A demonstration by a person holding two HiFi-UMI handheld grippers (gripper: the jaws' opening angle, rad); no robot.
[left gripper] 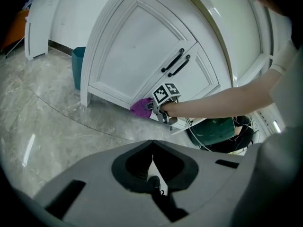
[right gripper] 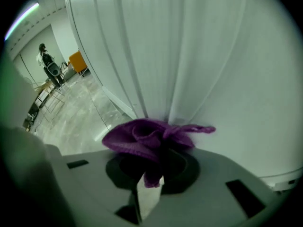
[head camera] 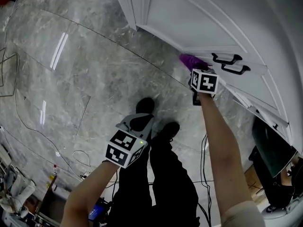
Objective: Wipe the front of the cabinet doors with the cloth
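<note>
The right gripper, jaws clamped on a bunched purple cloth, holds the cloth against the white cabinet door, low on the door and below its two black handles. The left gripper, jaws closed together with nothing between them, hangs well back from the door, above the grey marble floor.

i have open floor left of the cabinet doors; two black handles stick out just beside my right gripper
</note>
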